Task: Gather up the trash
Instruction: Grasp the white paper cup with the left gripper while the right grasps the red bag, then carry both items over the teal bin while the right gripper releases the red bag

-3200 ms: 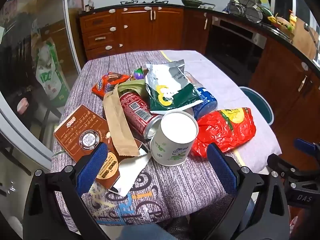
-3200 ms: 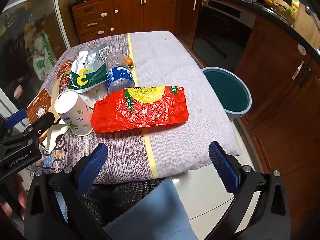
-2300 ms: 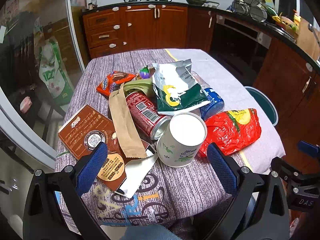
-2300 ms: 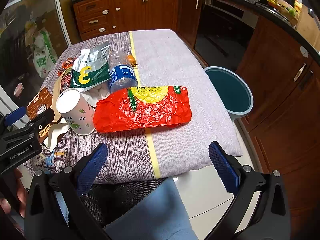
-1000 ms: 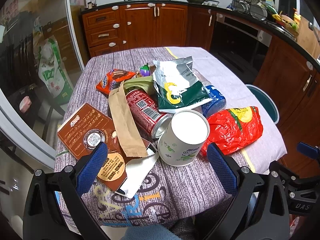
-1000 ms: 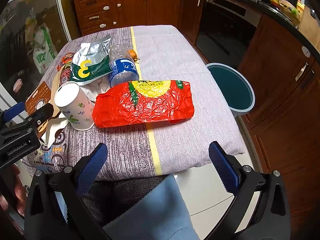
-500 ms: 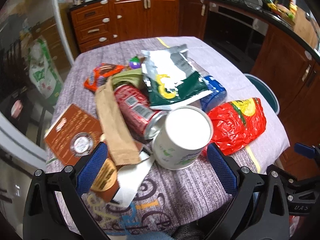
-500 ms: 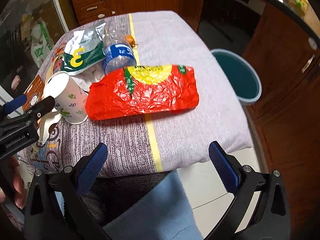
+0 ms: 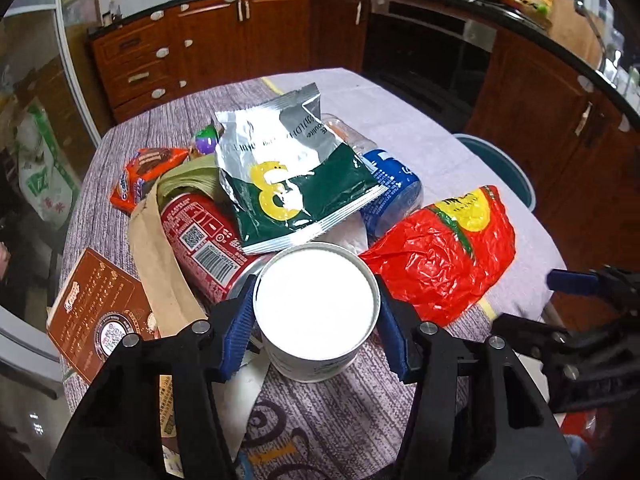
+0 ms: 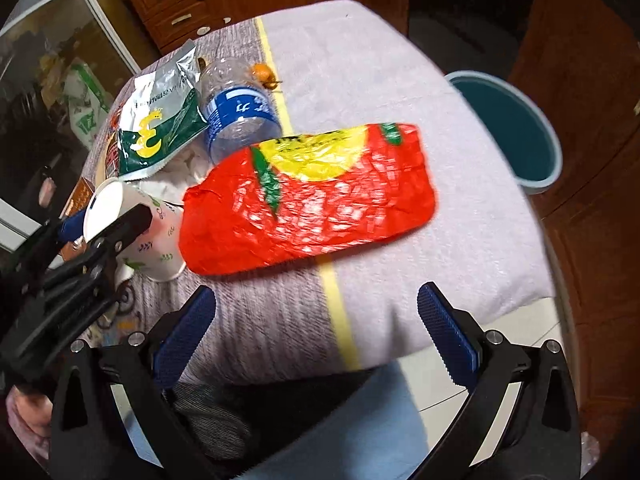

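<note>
Now table (image 10: 400, 80): litter heaped at its near left | red bag (image 10: 308, 196): flat, long axis crosswise, beside cup | right gripper (image 10: 316, 332): wide open, empty, over near edge | left gripper (image 9: 316, 320): narrowed since earlier, pads clasping the inverted paper cup (image 9: 316, 300), base up.

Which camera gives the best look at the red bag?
The right wrist view: the red bag lies whole and unobstructed near mid-frame, though slightly blurred. The left wrist view shows it sharper but off to the side, its near edge behind the paper cup.
</note>
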### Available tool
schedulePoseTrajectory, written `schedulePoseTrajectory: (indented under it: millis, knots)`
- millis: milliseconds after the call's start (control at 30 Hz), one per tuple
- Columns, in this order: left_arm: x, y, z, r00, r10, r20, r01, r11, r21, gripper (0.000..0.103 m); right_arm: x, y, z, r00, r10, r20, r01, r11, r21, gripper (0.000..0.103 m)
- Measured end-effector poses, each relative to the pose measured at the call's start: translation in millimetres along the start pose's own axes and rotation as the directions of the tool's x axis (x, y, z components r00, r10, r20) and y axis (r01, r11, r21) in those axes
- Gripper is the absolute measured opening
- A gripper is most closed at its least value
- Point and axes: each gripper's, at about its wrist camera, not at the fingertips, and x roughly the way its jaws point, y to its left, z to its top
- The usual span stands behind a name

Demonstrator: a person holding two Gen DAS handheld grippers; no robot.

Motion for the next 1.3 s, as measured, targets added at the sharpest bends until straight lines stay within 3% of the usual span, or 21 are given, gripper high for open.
schedulePoseTrajectory:
  millis: [167,400,433,533,667,900,1033,1300]
  knots:
    - [-17.3,6.2,-7.0,0.999,-0.029,0.025,0.028,0.999,0.044,0.055,17.5,10.9,10.4,0.995,0.091,-0.033,-0.09,0.995,0.038,0.097]
    - [-26.7,17.8,-4.4,0.994,-0.102,0.029,0.101,0.995,0.021,0.055,41.6,18.6,27.7,0.991,0.134,-0.024,-0.131,0.987,0.098,0.095]
    - [-25.8,18.5,-3.1,0.994,-0.11,0.026,0.109,0.994,0.021,0.055,42.8,18.2,29.0,0.99,0.141,-0.015,-0.138,0.985,0.105,0.087]
    - [-24.0,17.4,-1.1,0.993,-0.114,0.024,0.113,0.993,0.021,0.055,47.8,17.9,34.0,0.981,0.191,-0.02,-0.188,0.976,0.11,0.041]
    - [-25.3,14.4,2.7,0.992,-0.119,0.028,0.119,0.993,0.027,0.055,42.7,17.3,36.6,0.976,0.216,-0.004,-0.215,0.972,0.093,0.023]
    - [-45.4,2.0,18.6,0.99,-0.123,0.068,0.118,0.99,0.072,0.055,2.5,14.1,42.4,0.98,0.193,0.051,-0.194,0.981,0.022,0.016]
    - [-51.9,-0.6,40.9,0.983,-0.169,0.076,0.165,0.984,0.065,0.055,-26.5,0.2,53.5,0.98,0.172,0.104,-0.173,0.985,0.005,0.016]
    - [-46.1,-37.8,99.6,0.951,-0.303,0.059,0.295,0.948,0.12,0.055,-63.6,-79.1,94.1,0.98,-0.004,0.199,-0.01,0.997,0.073,0.016]
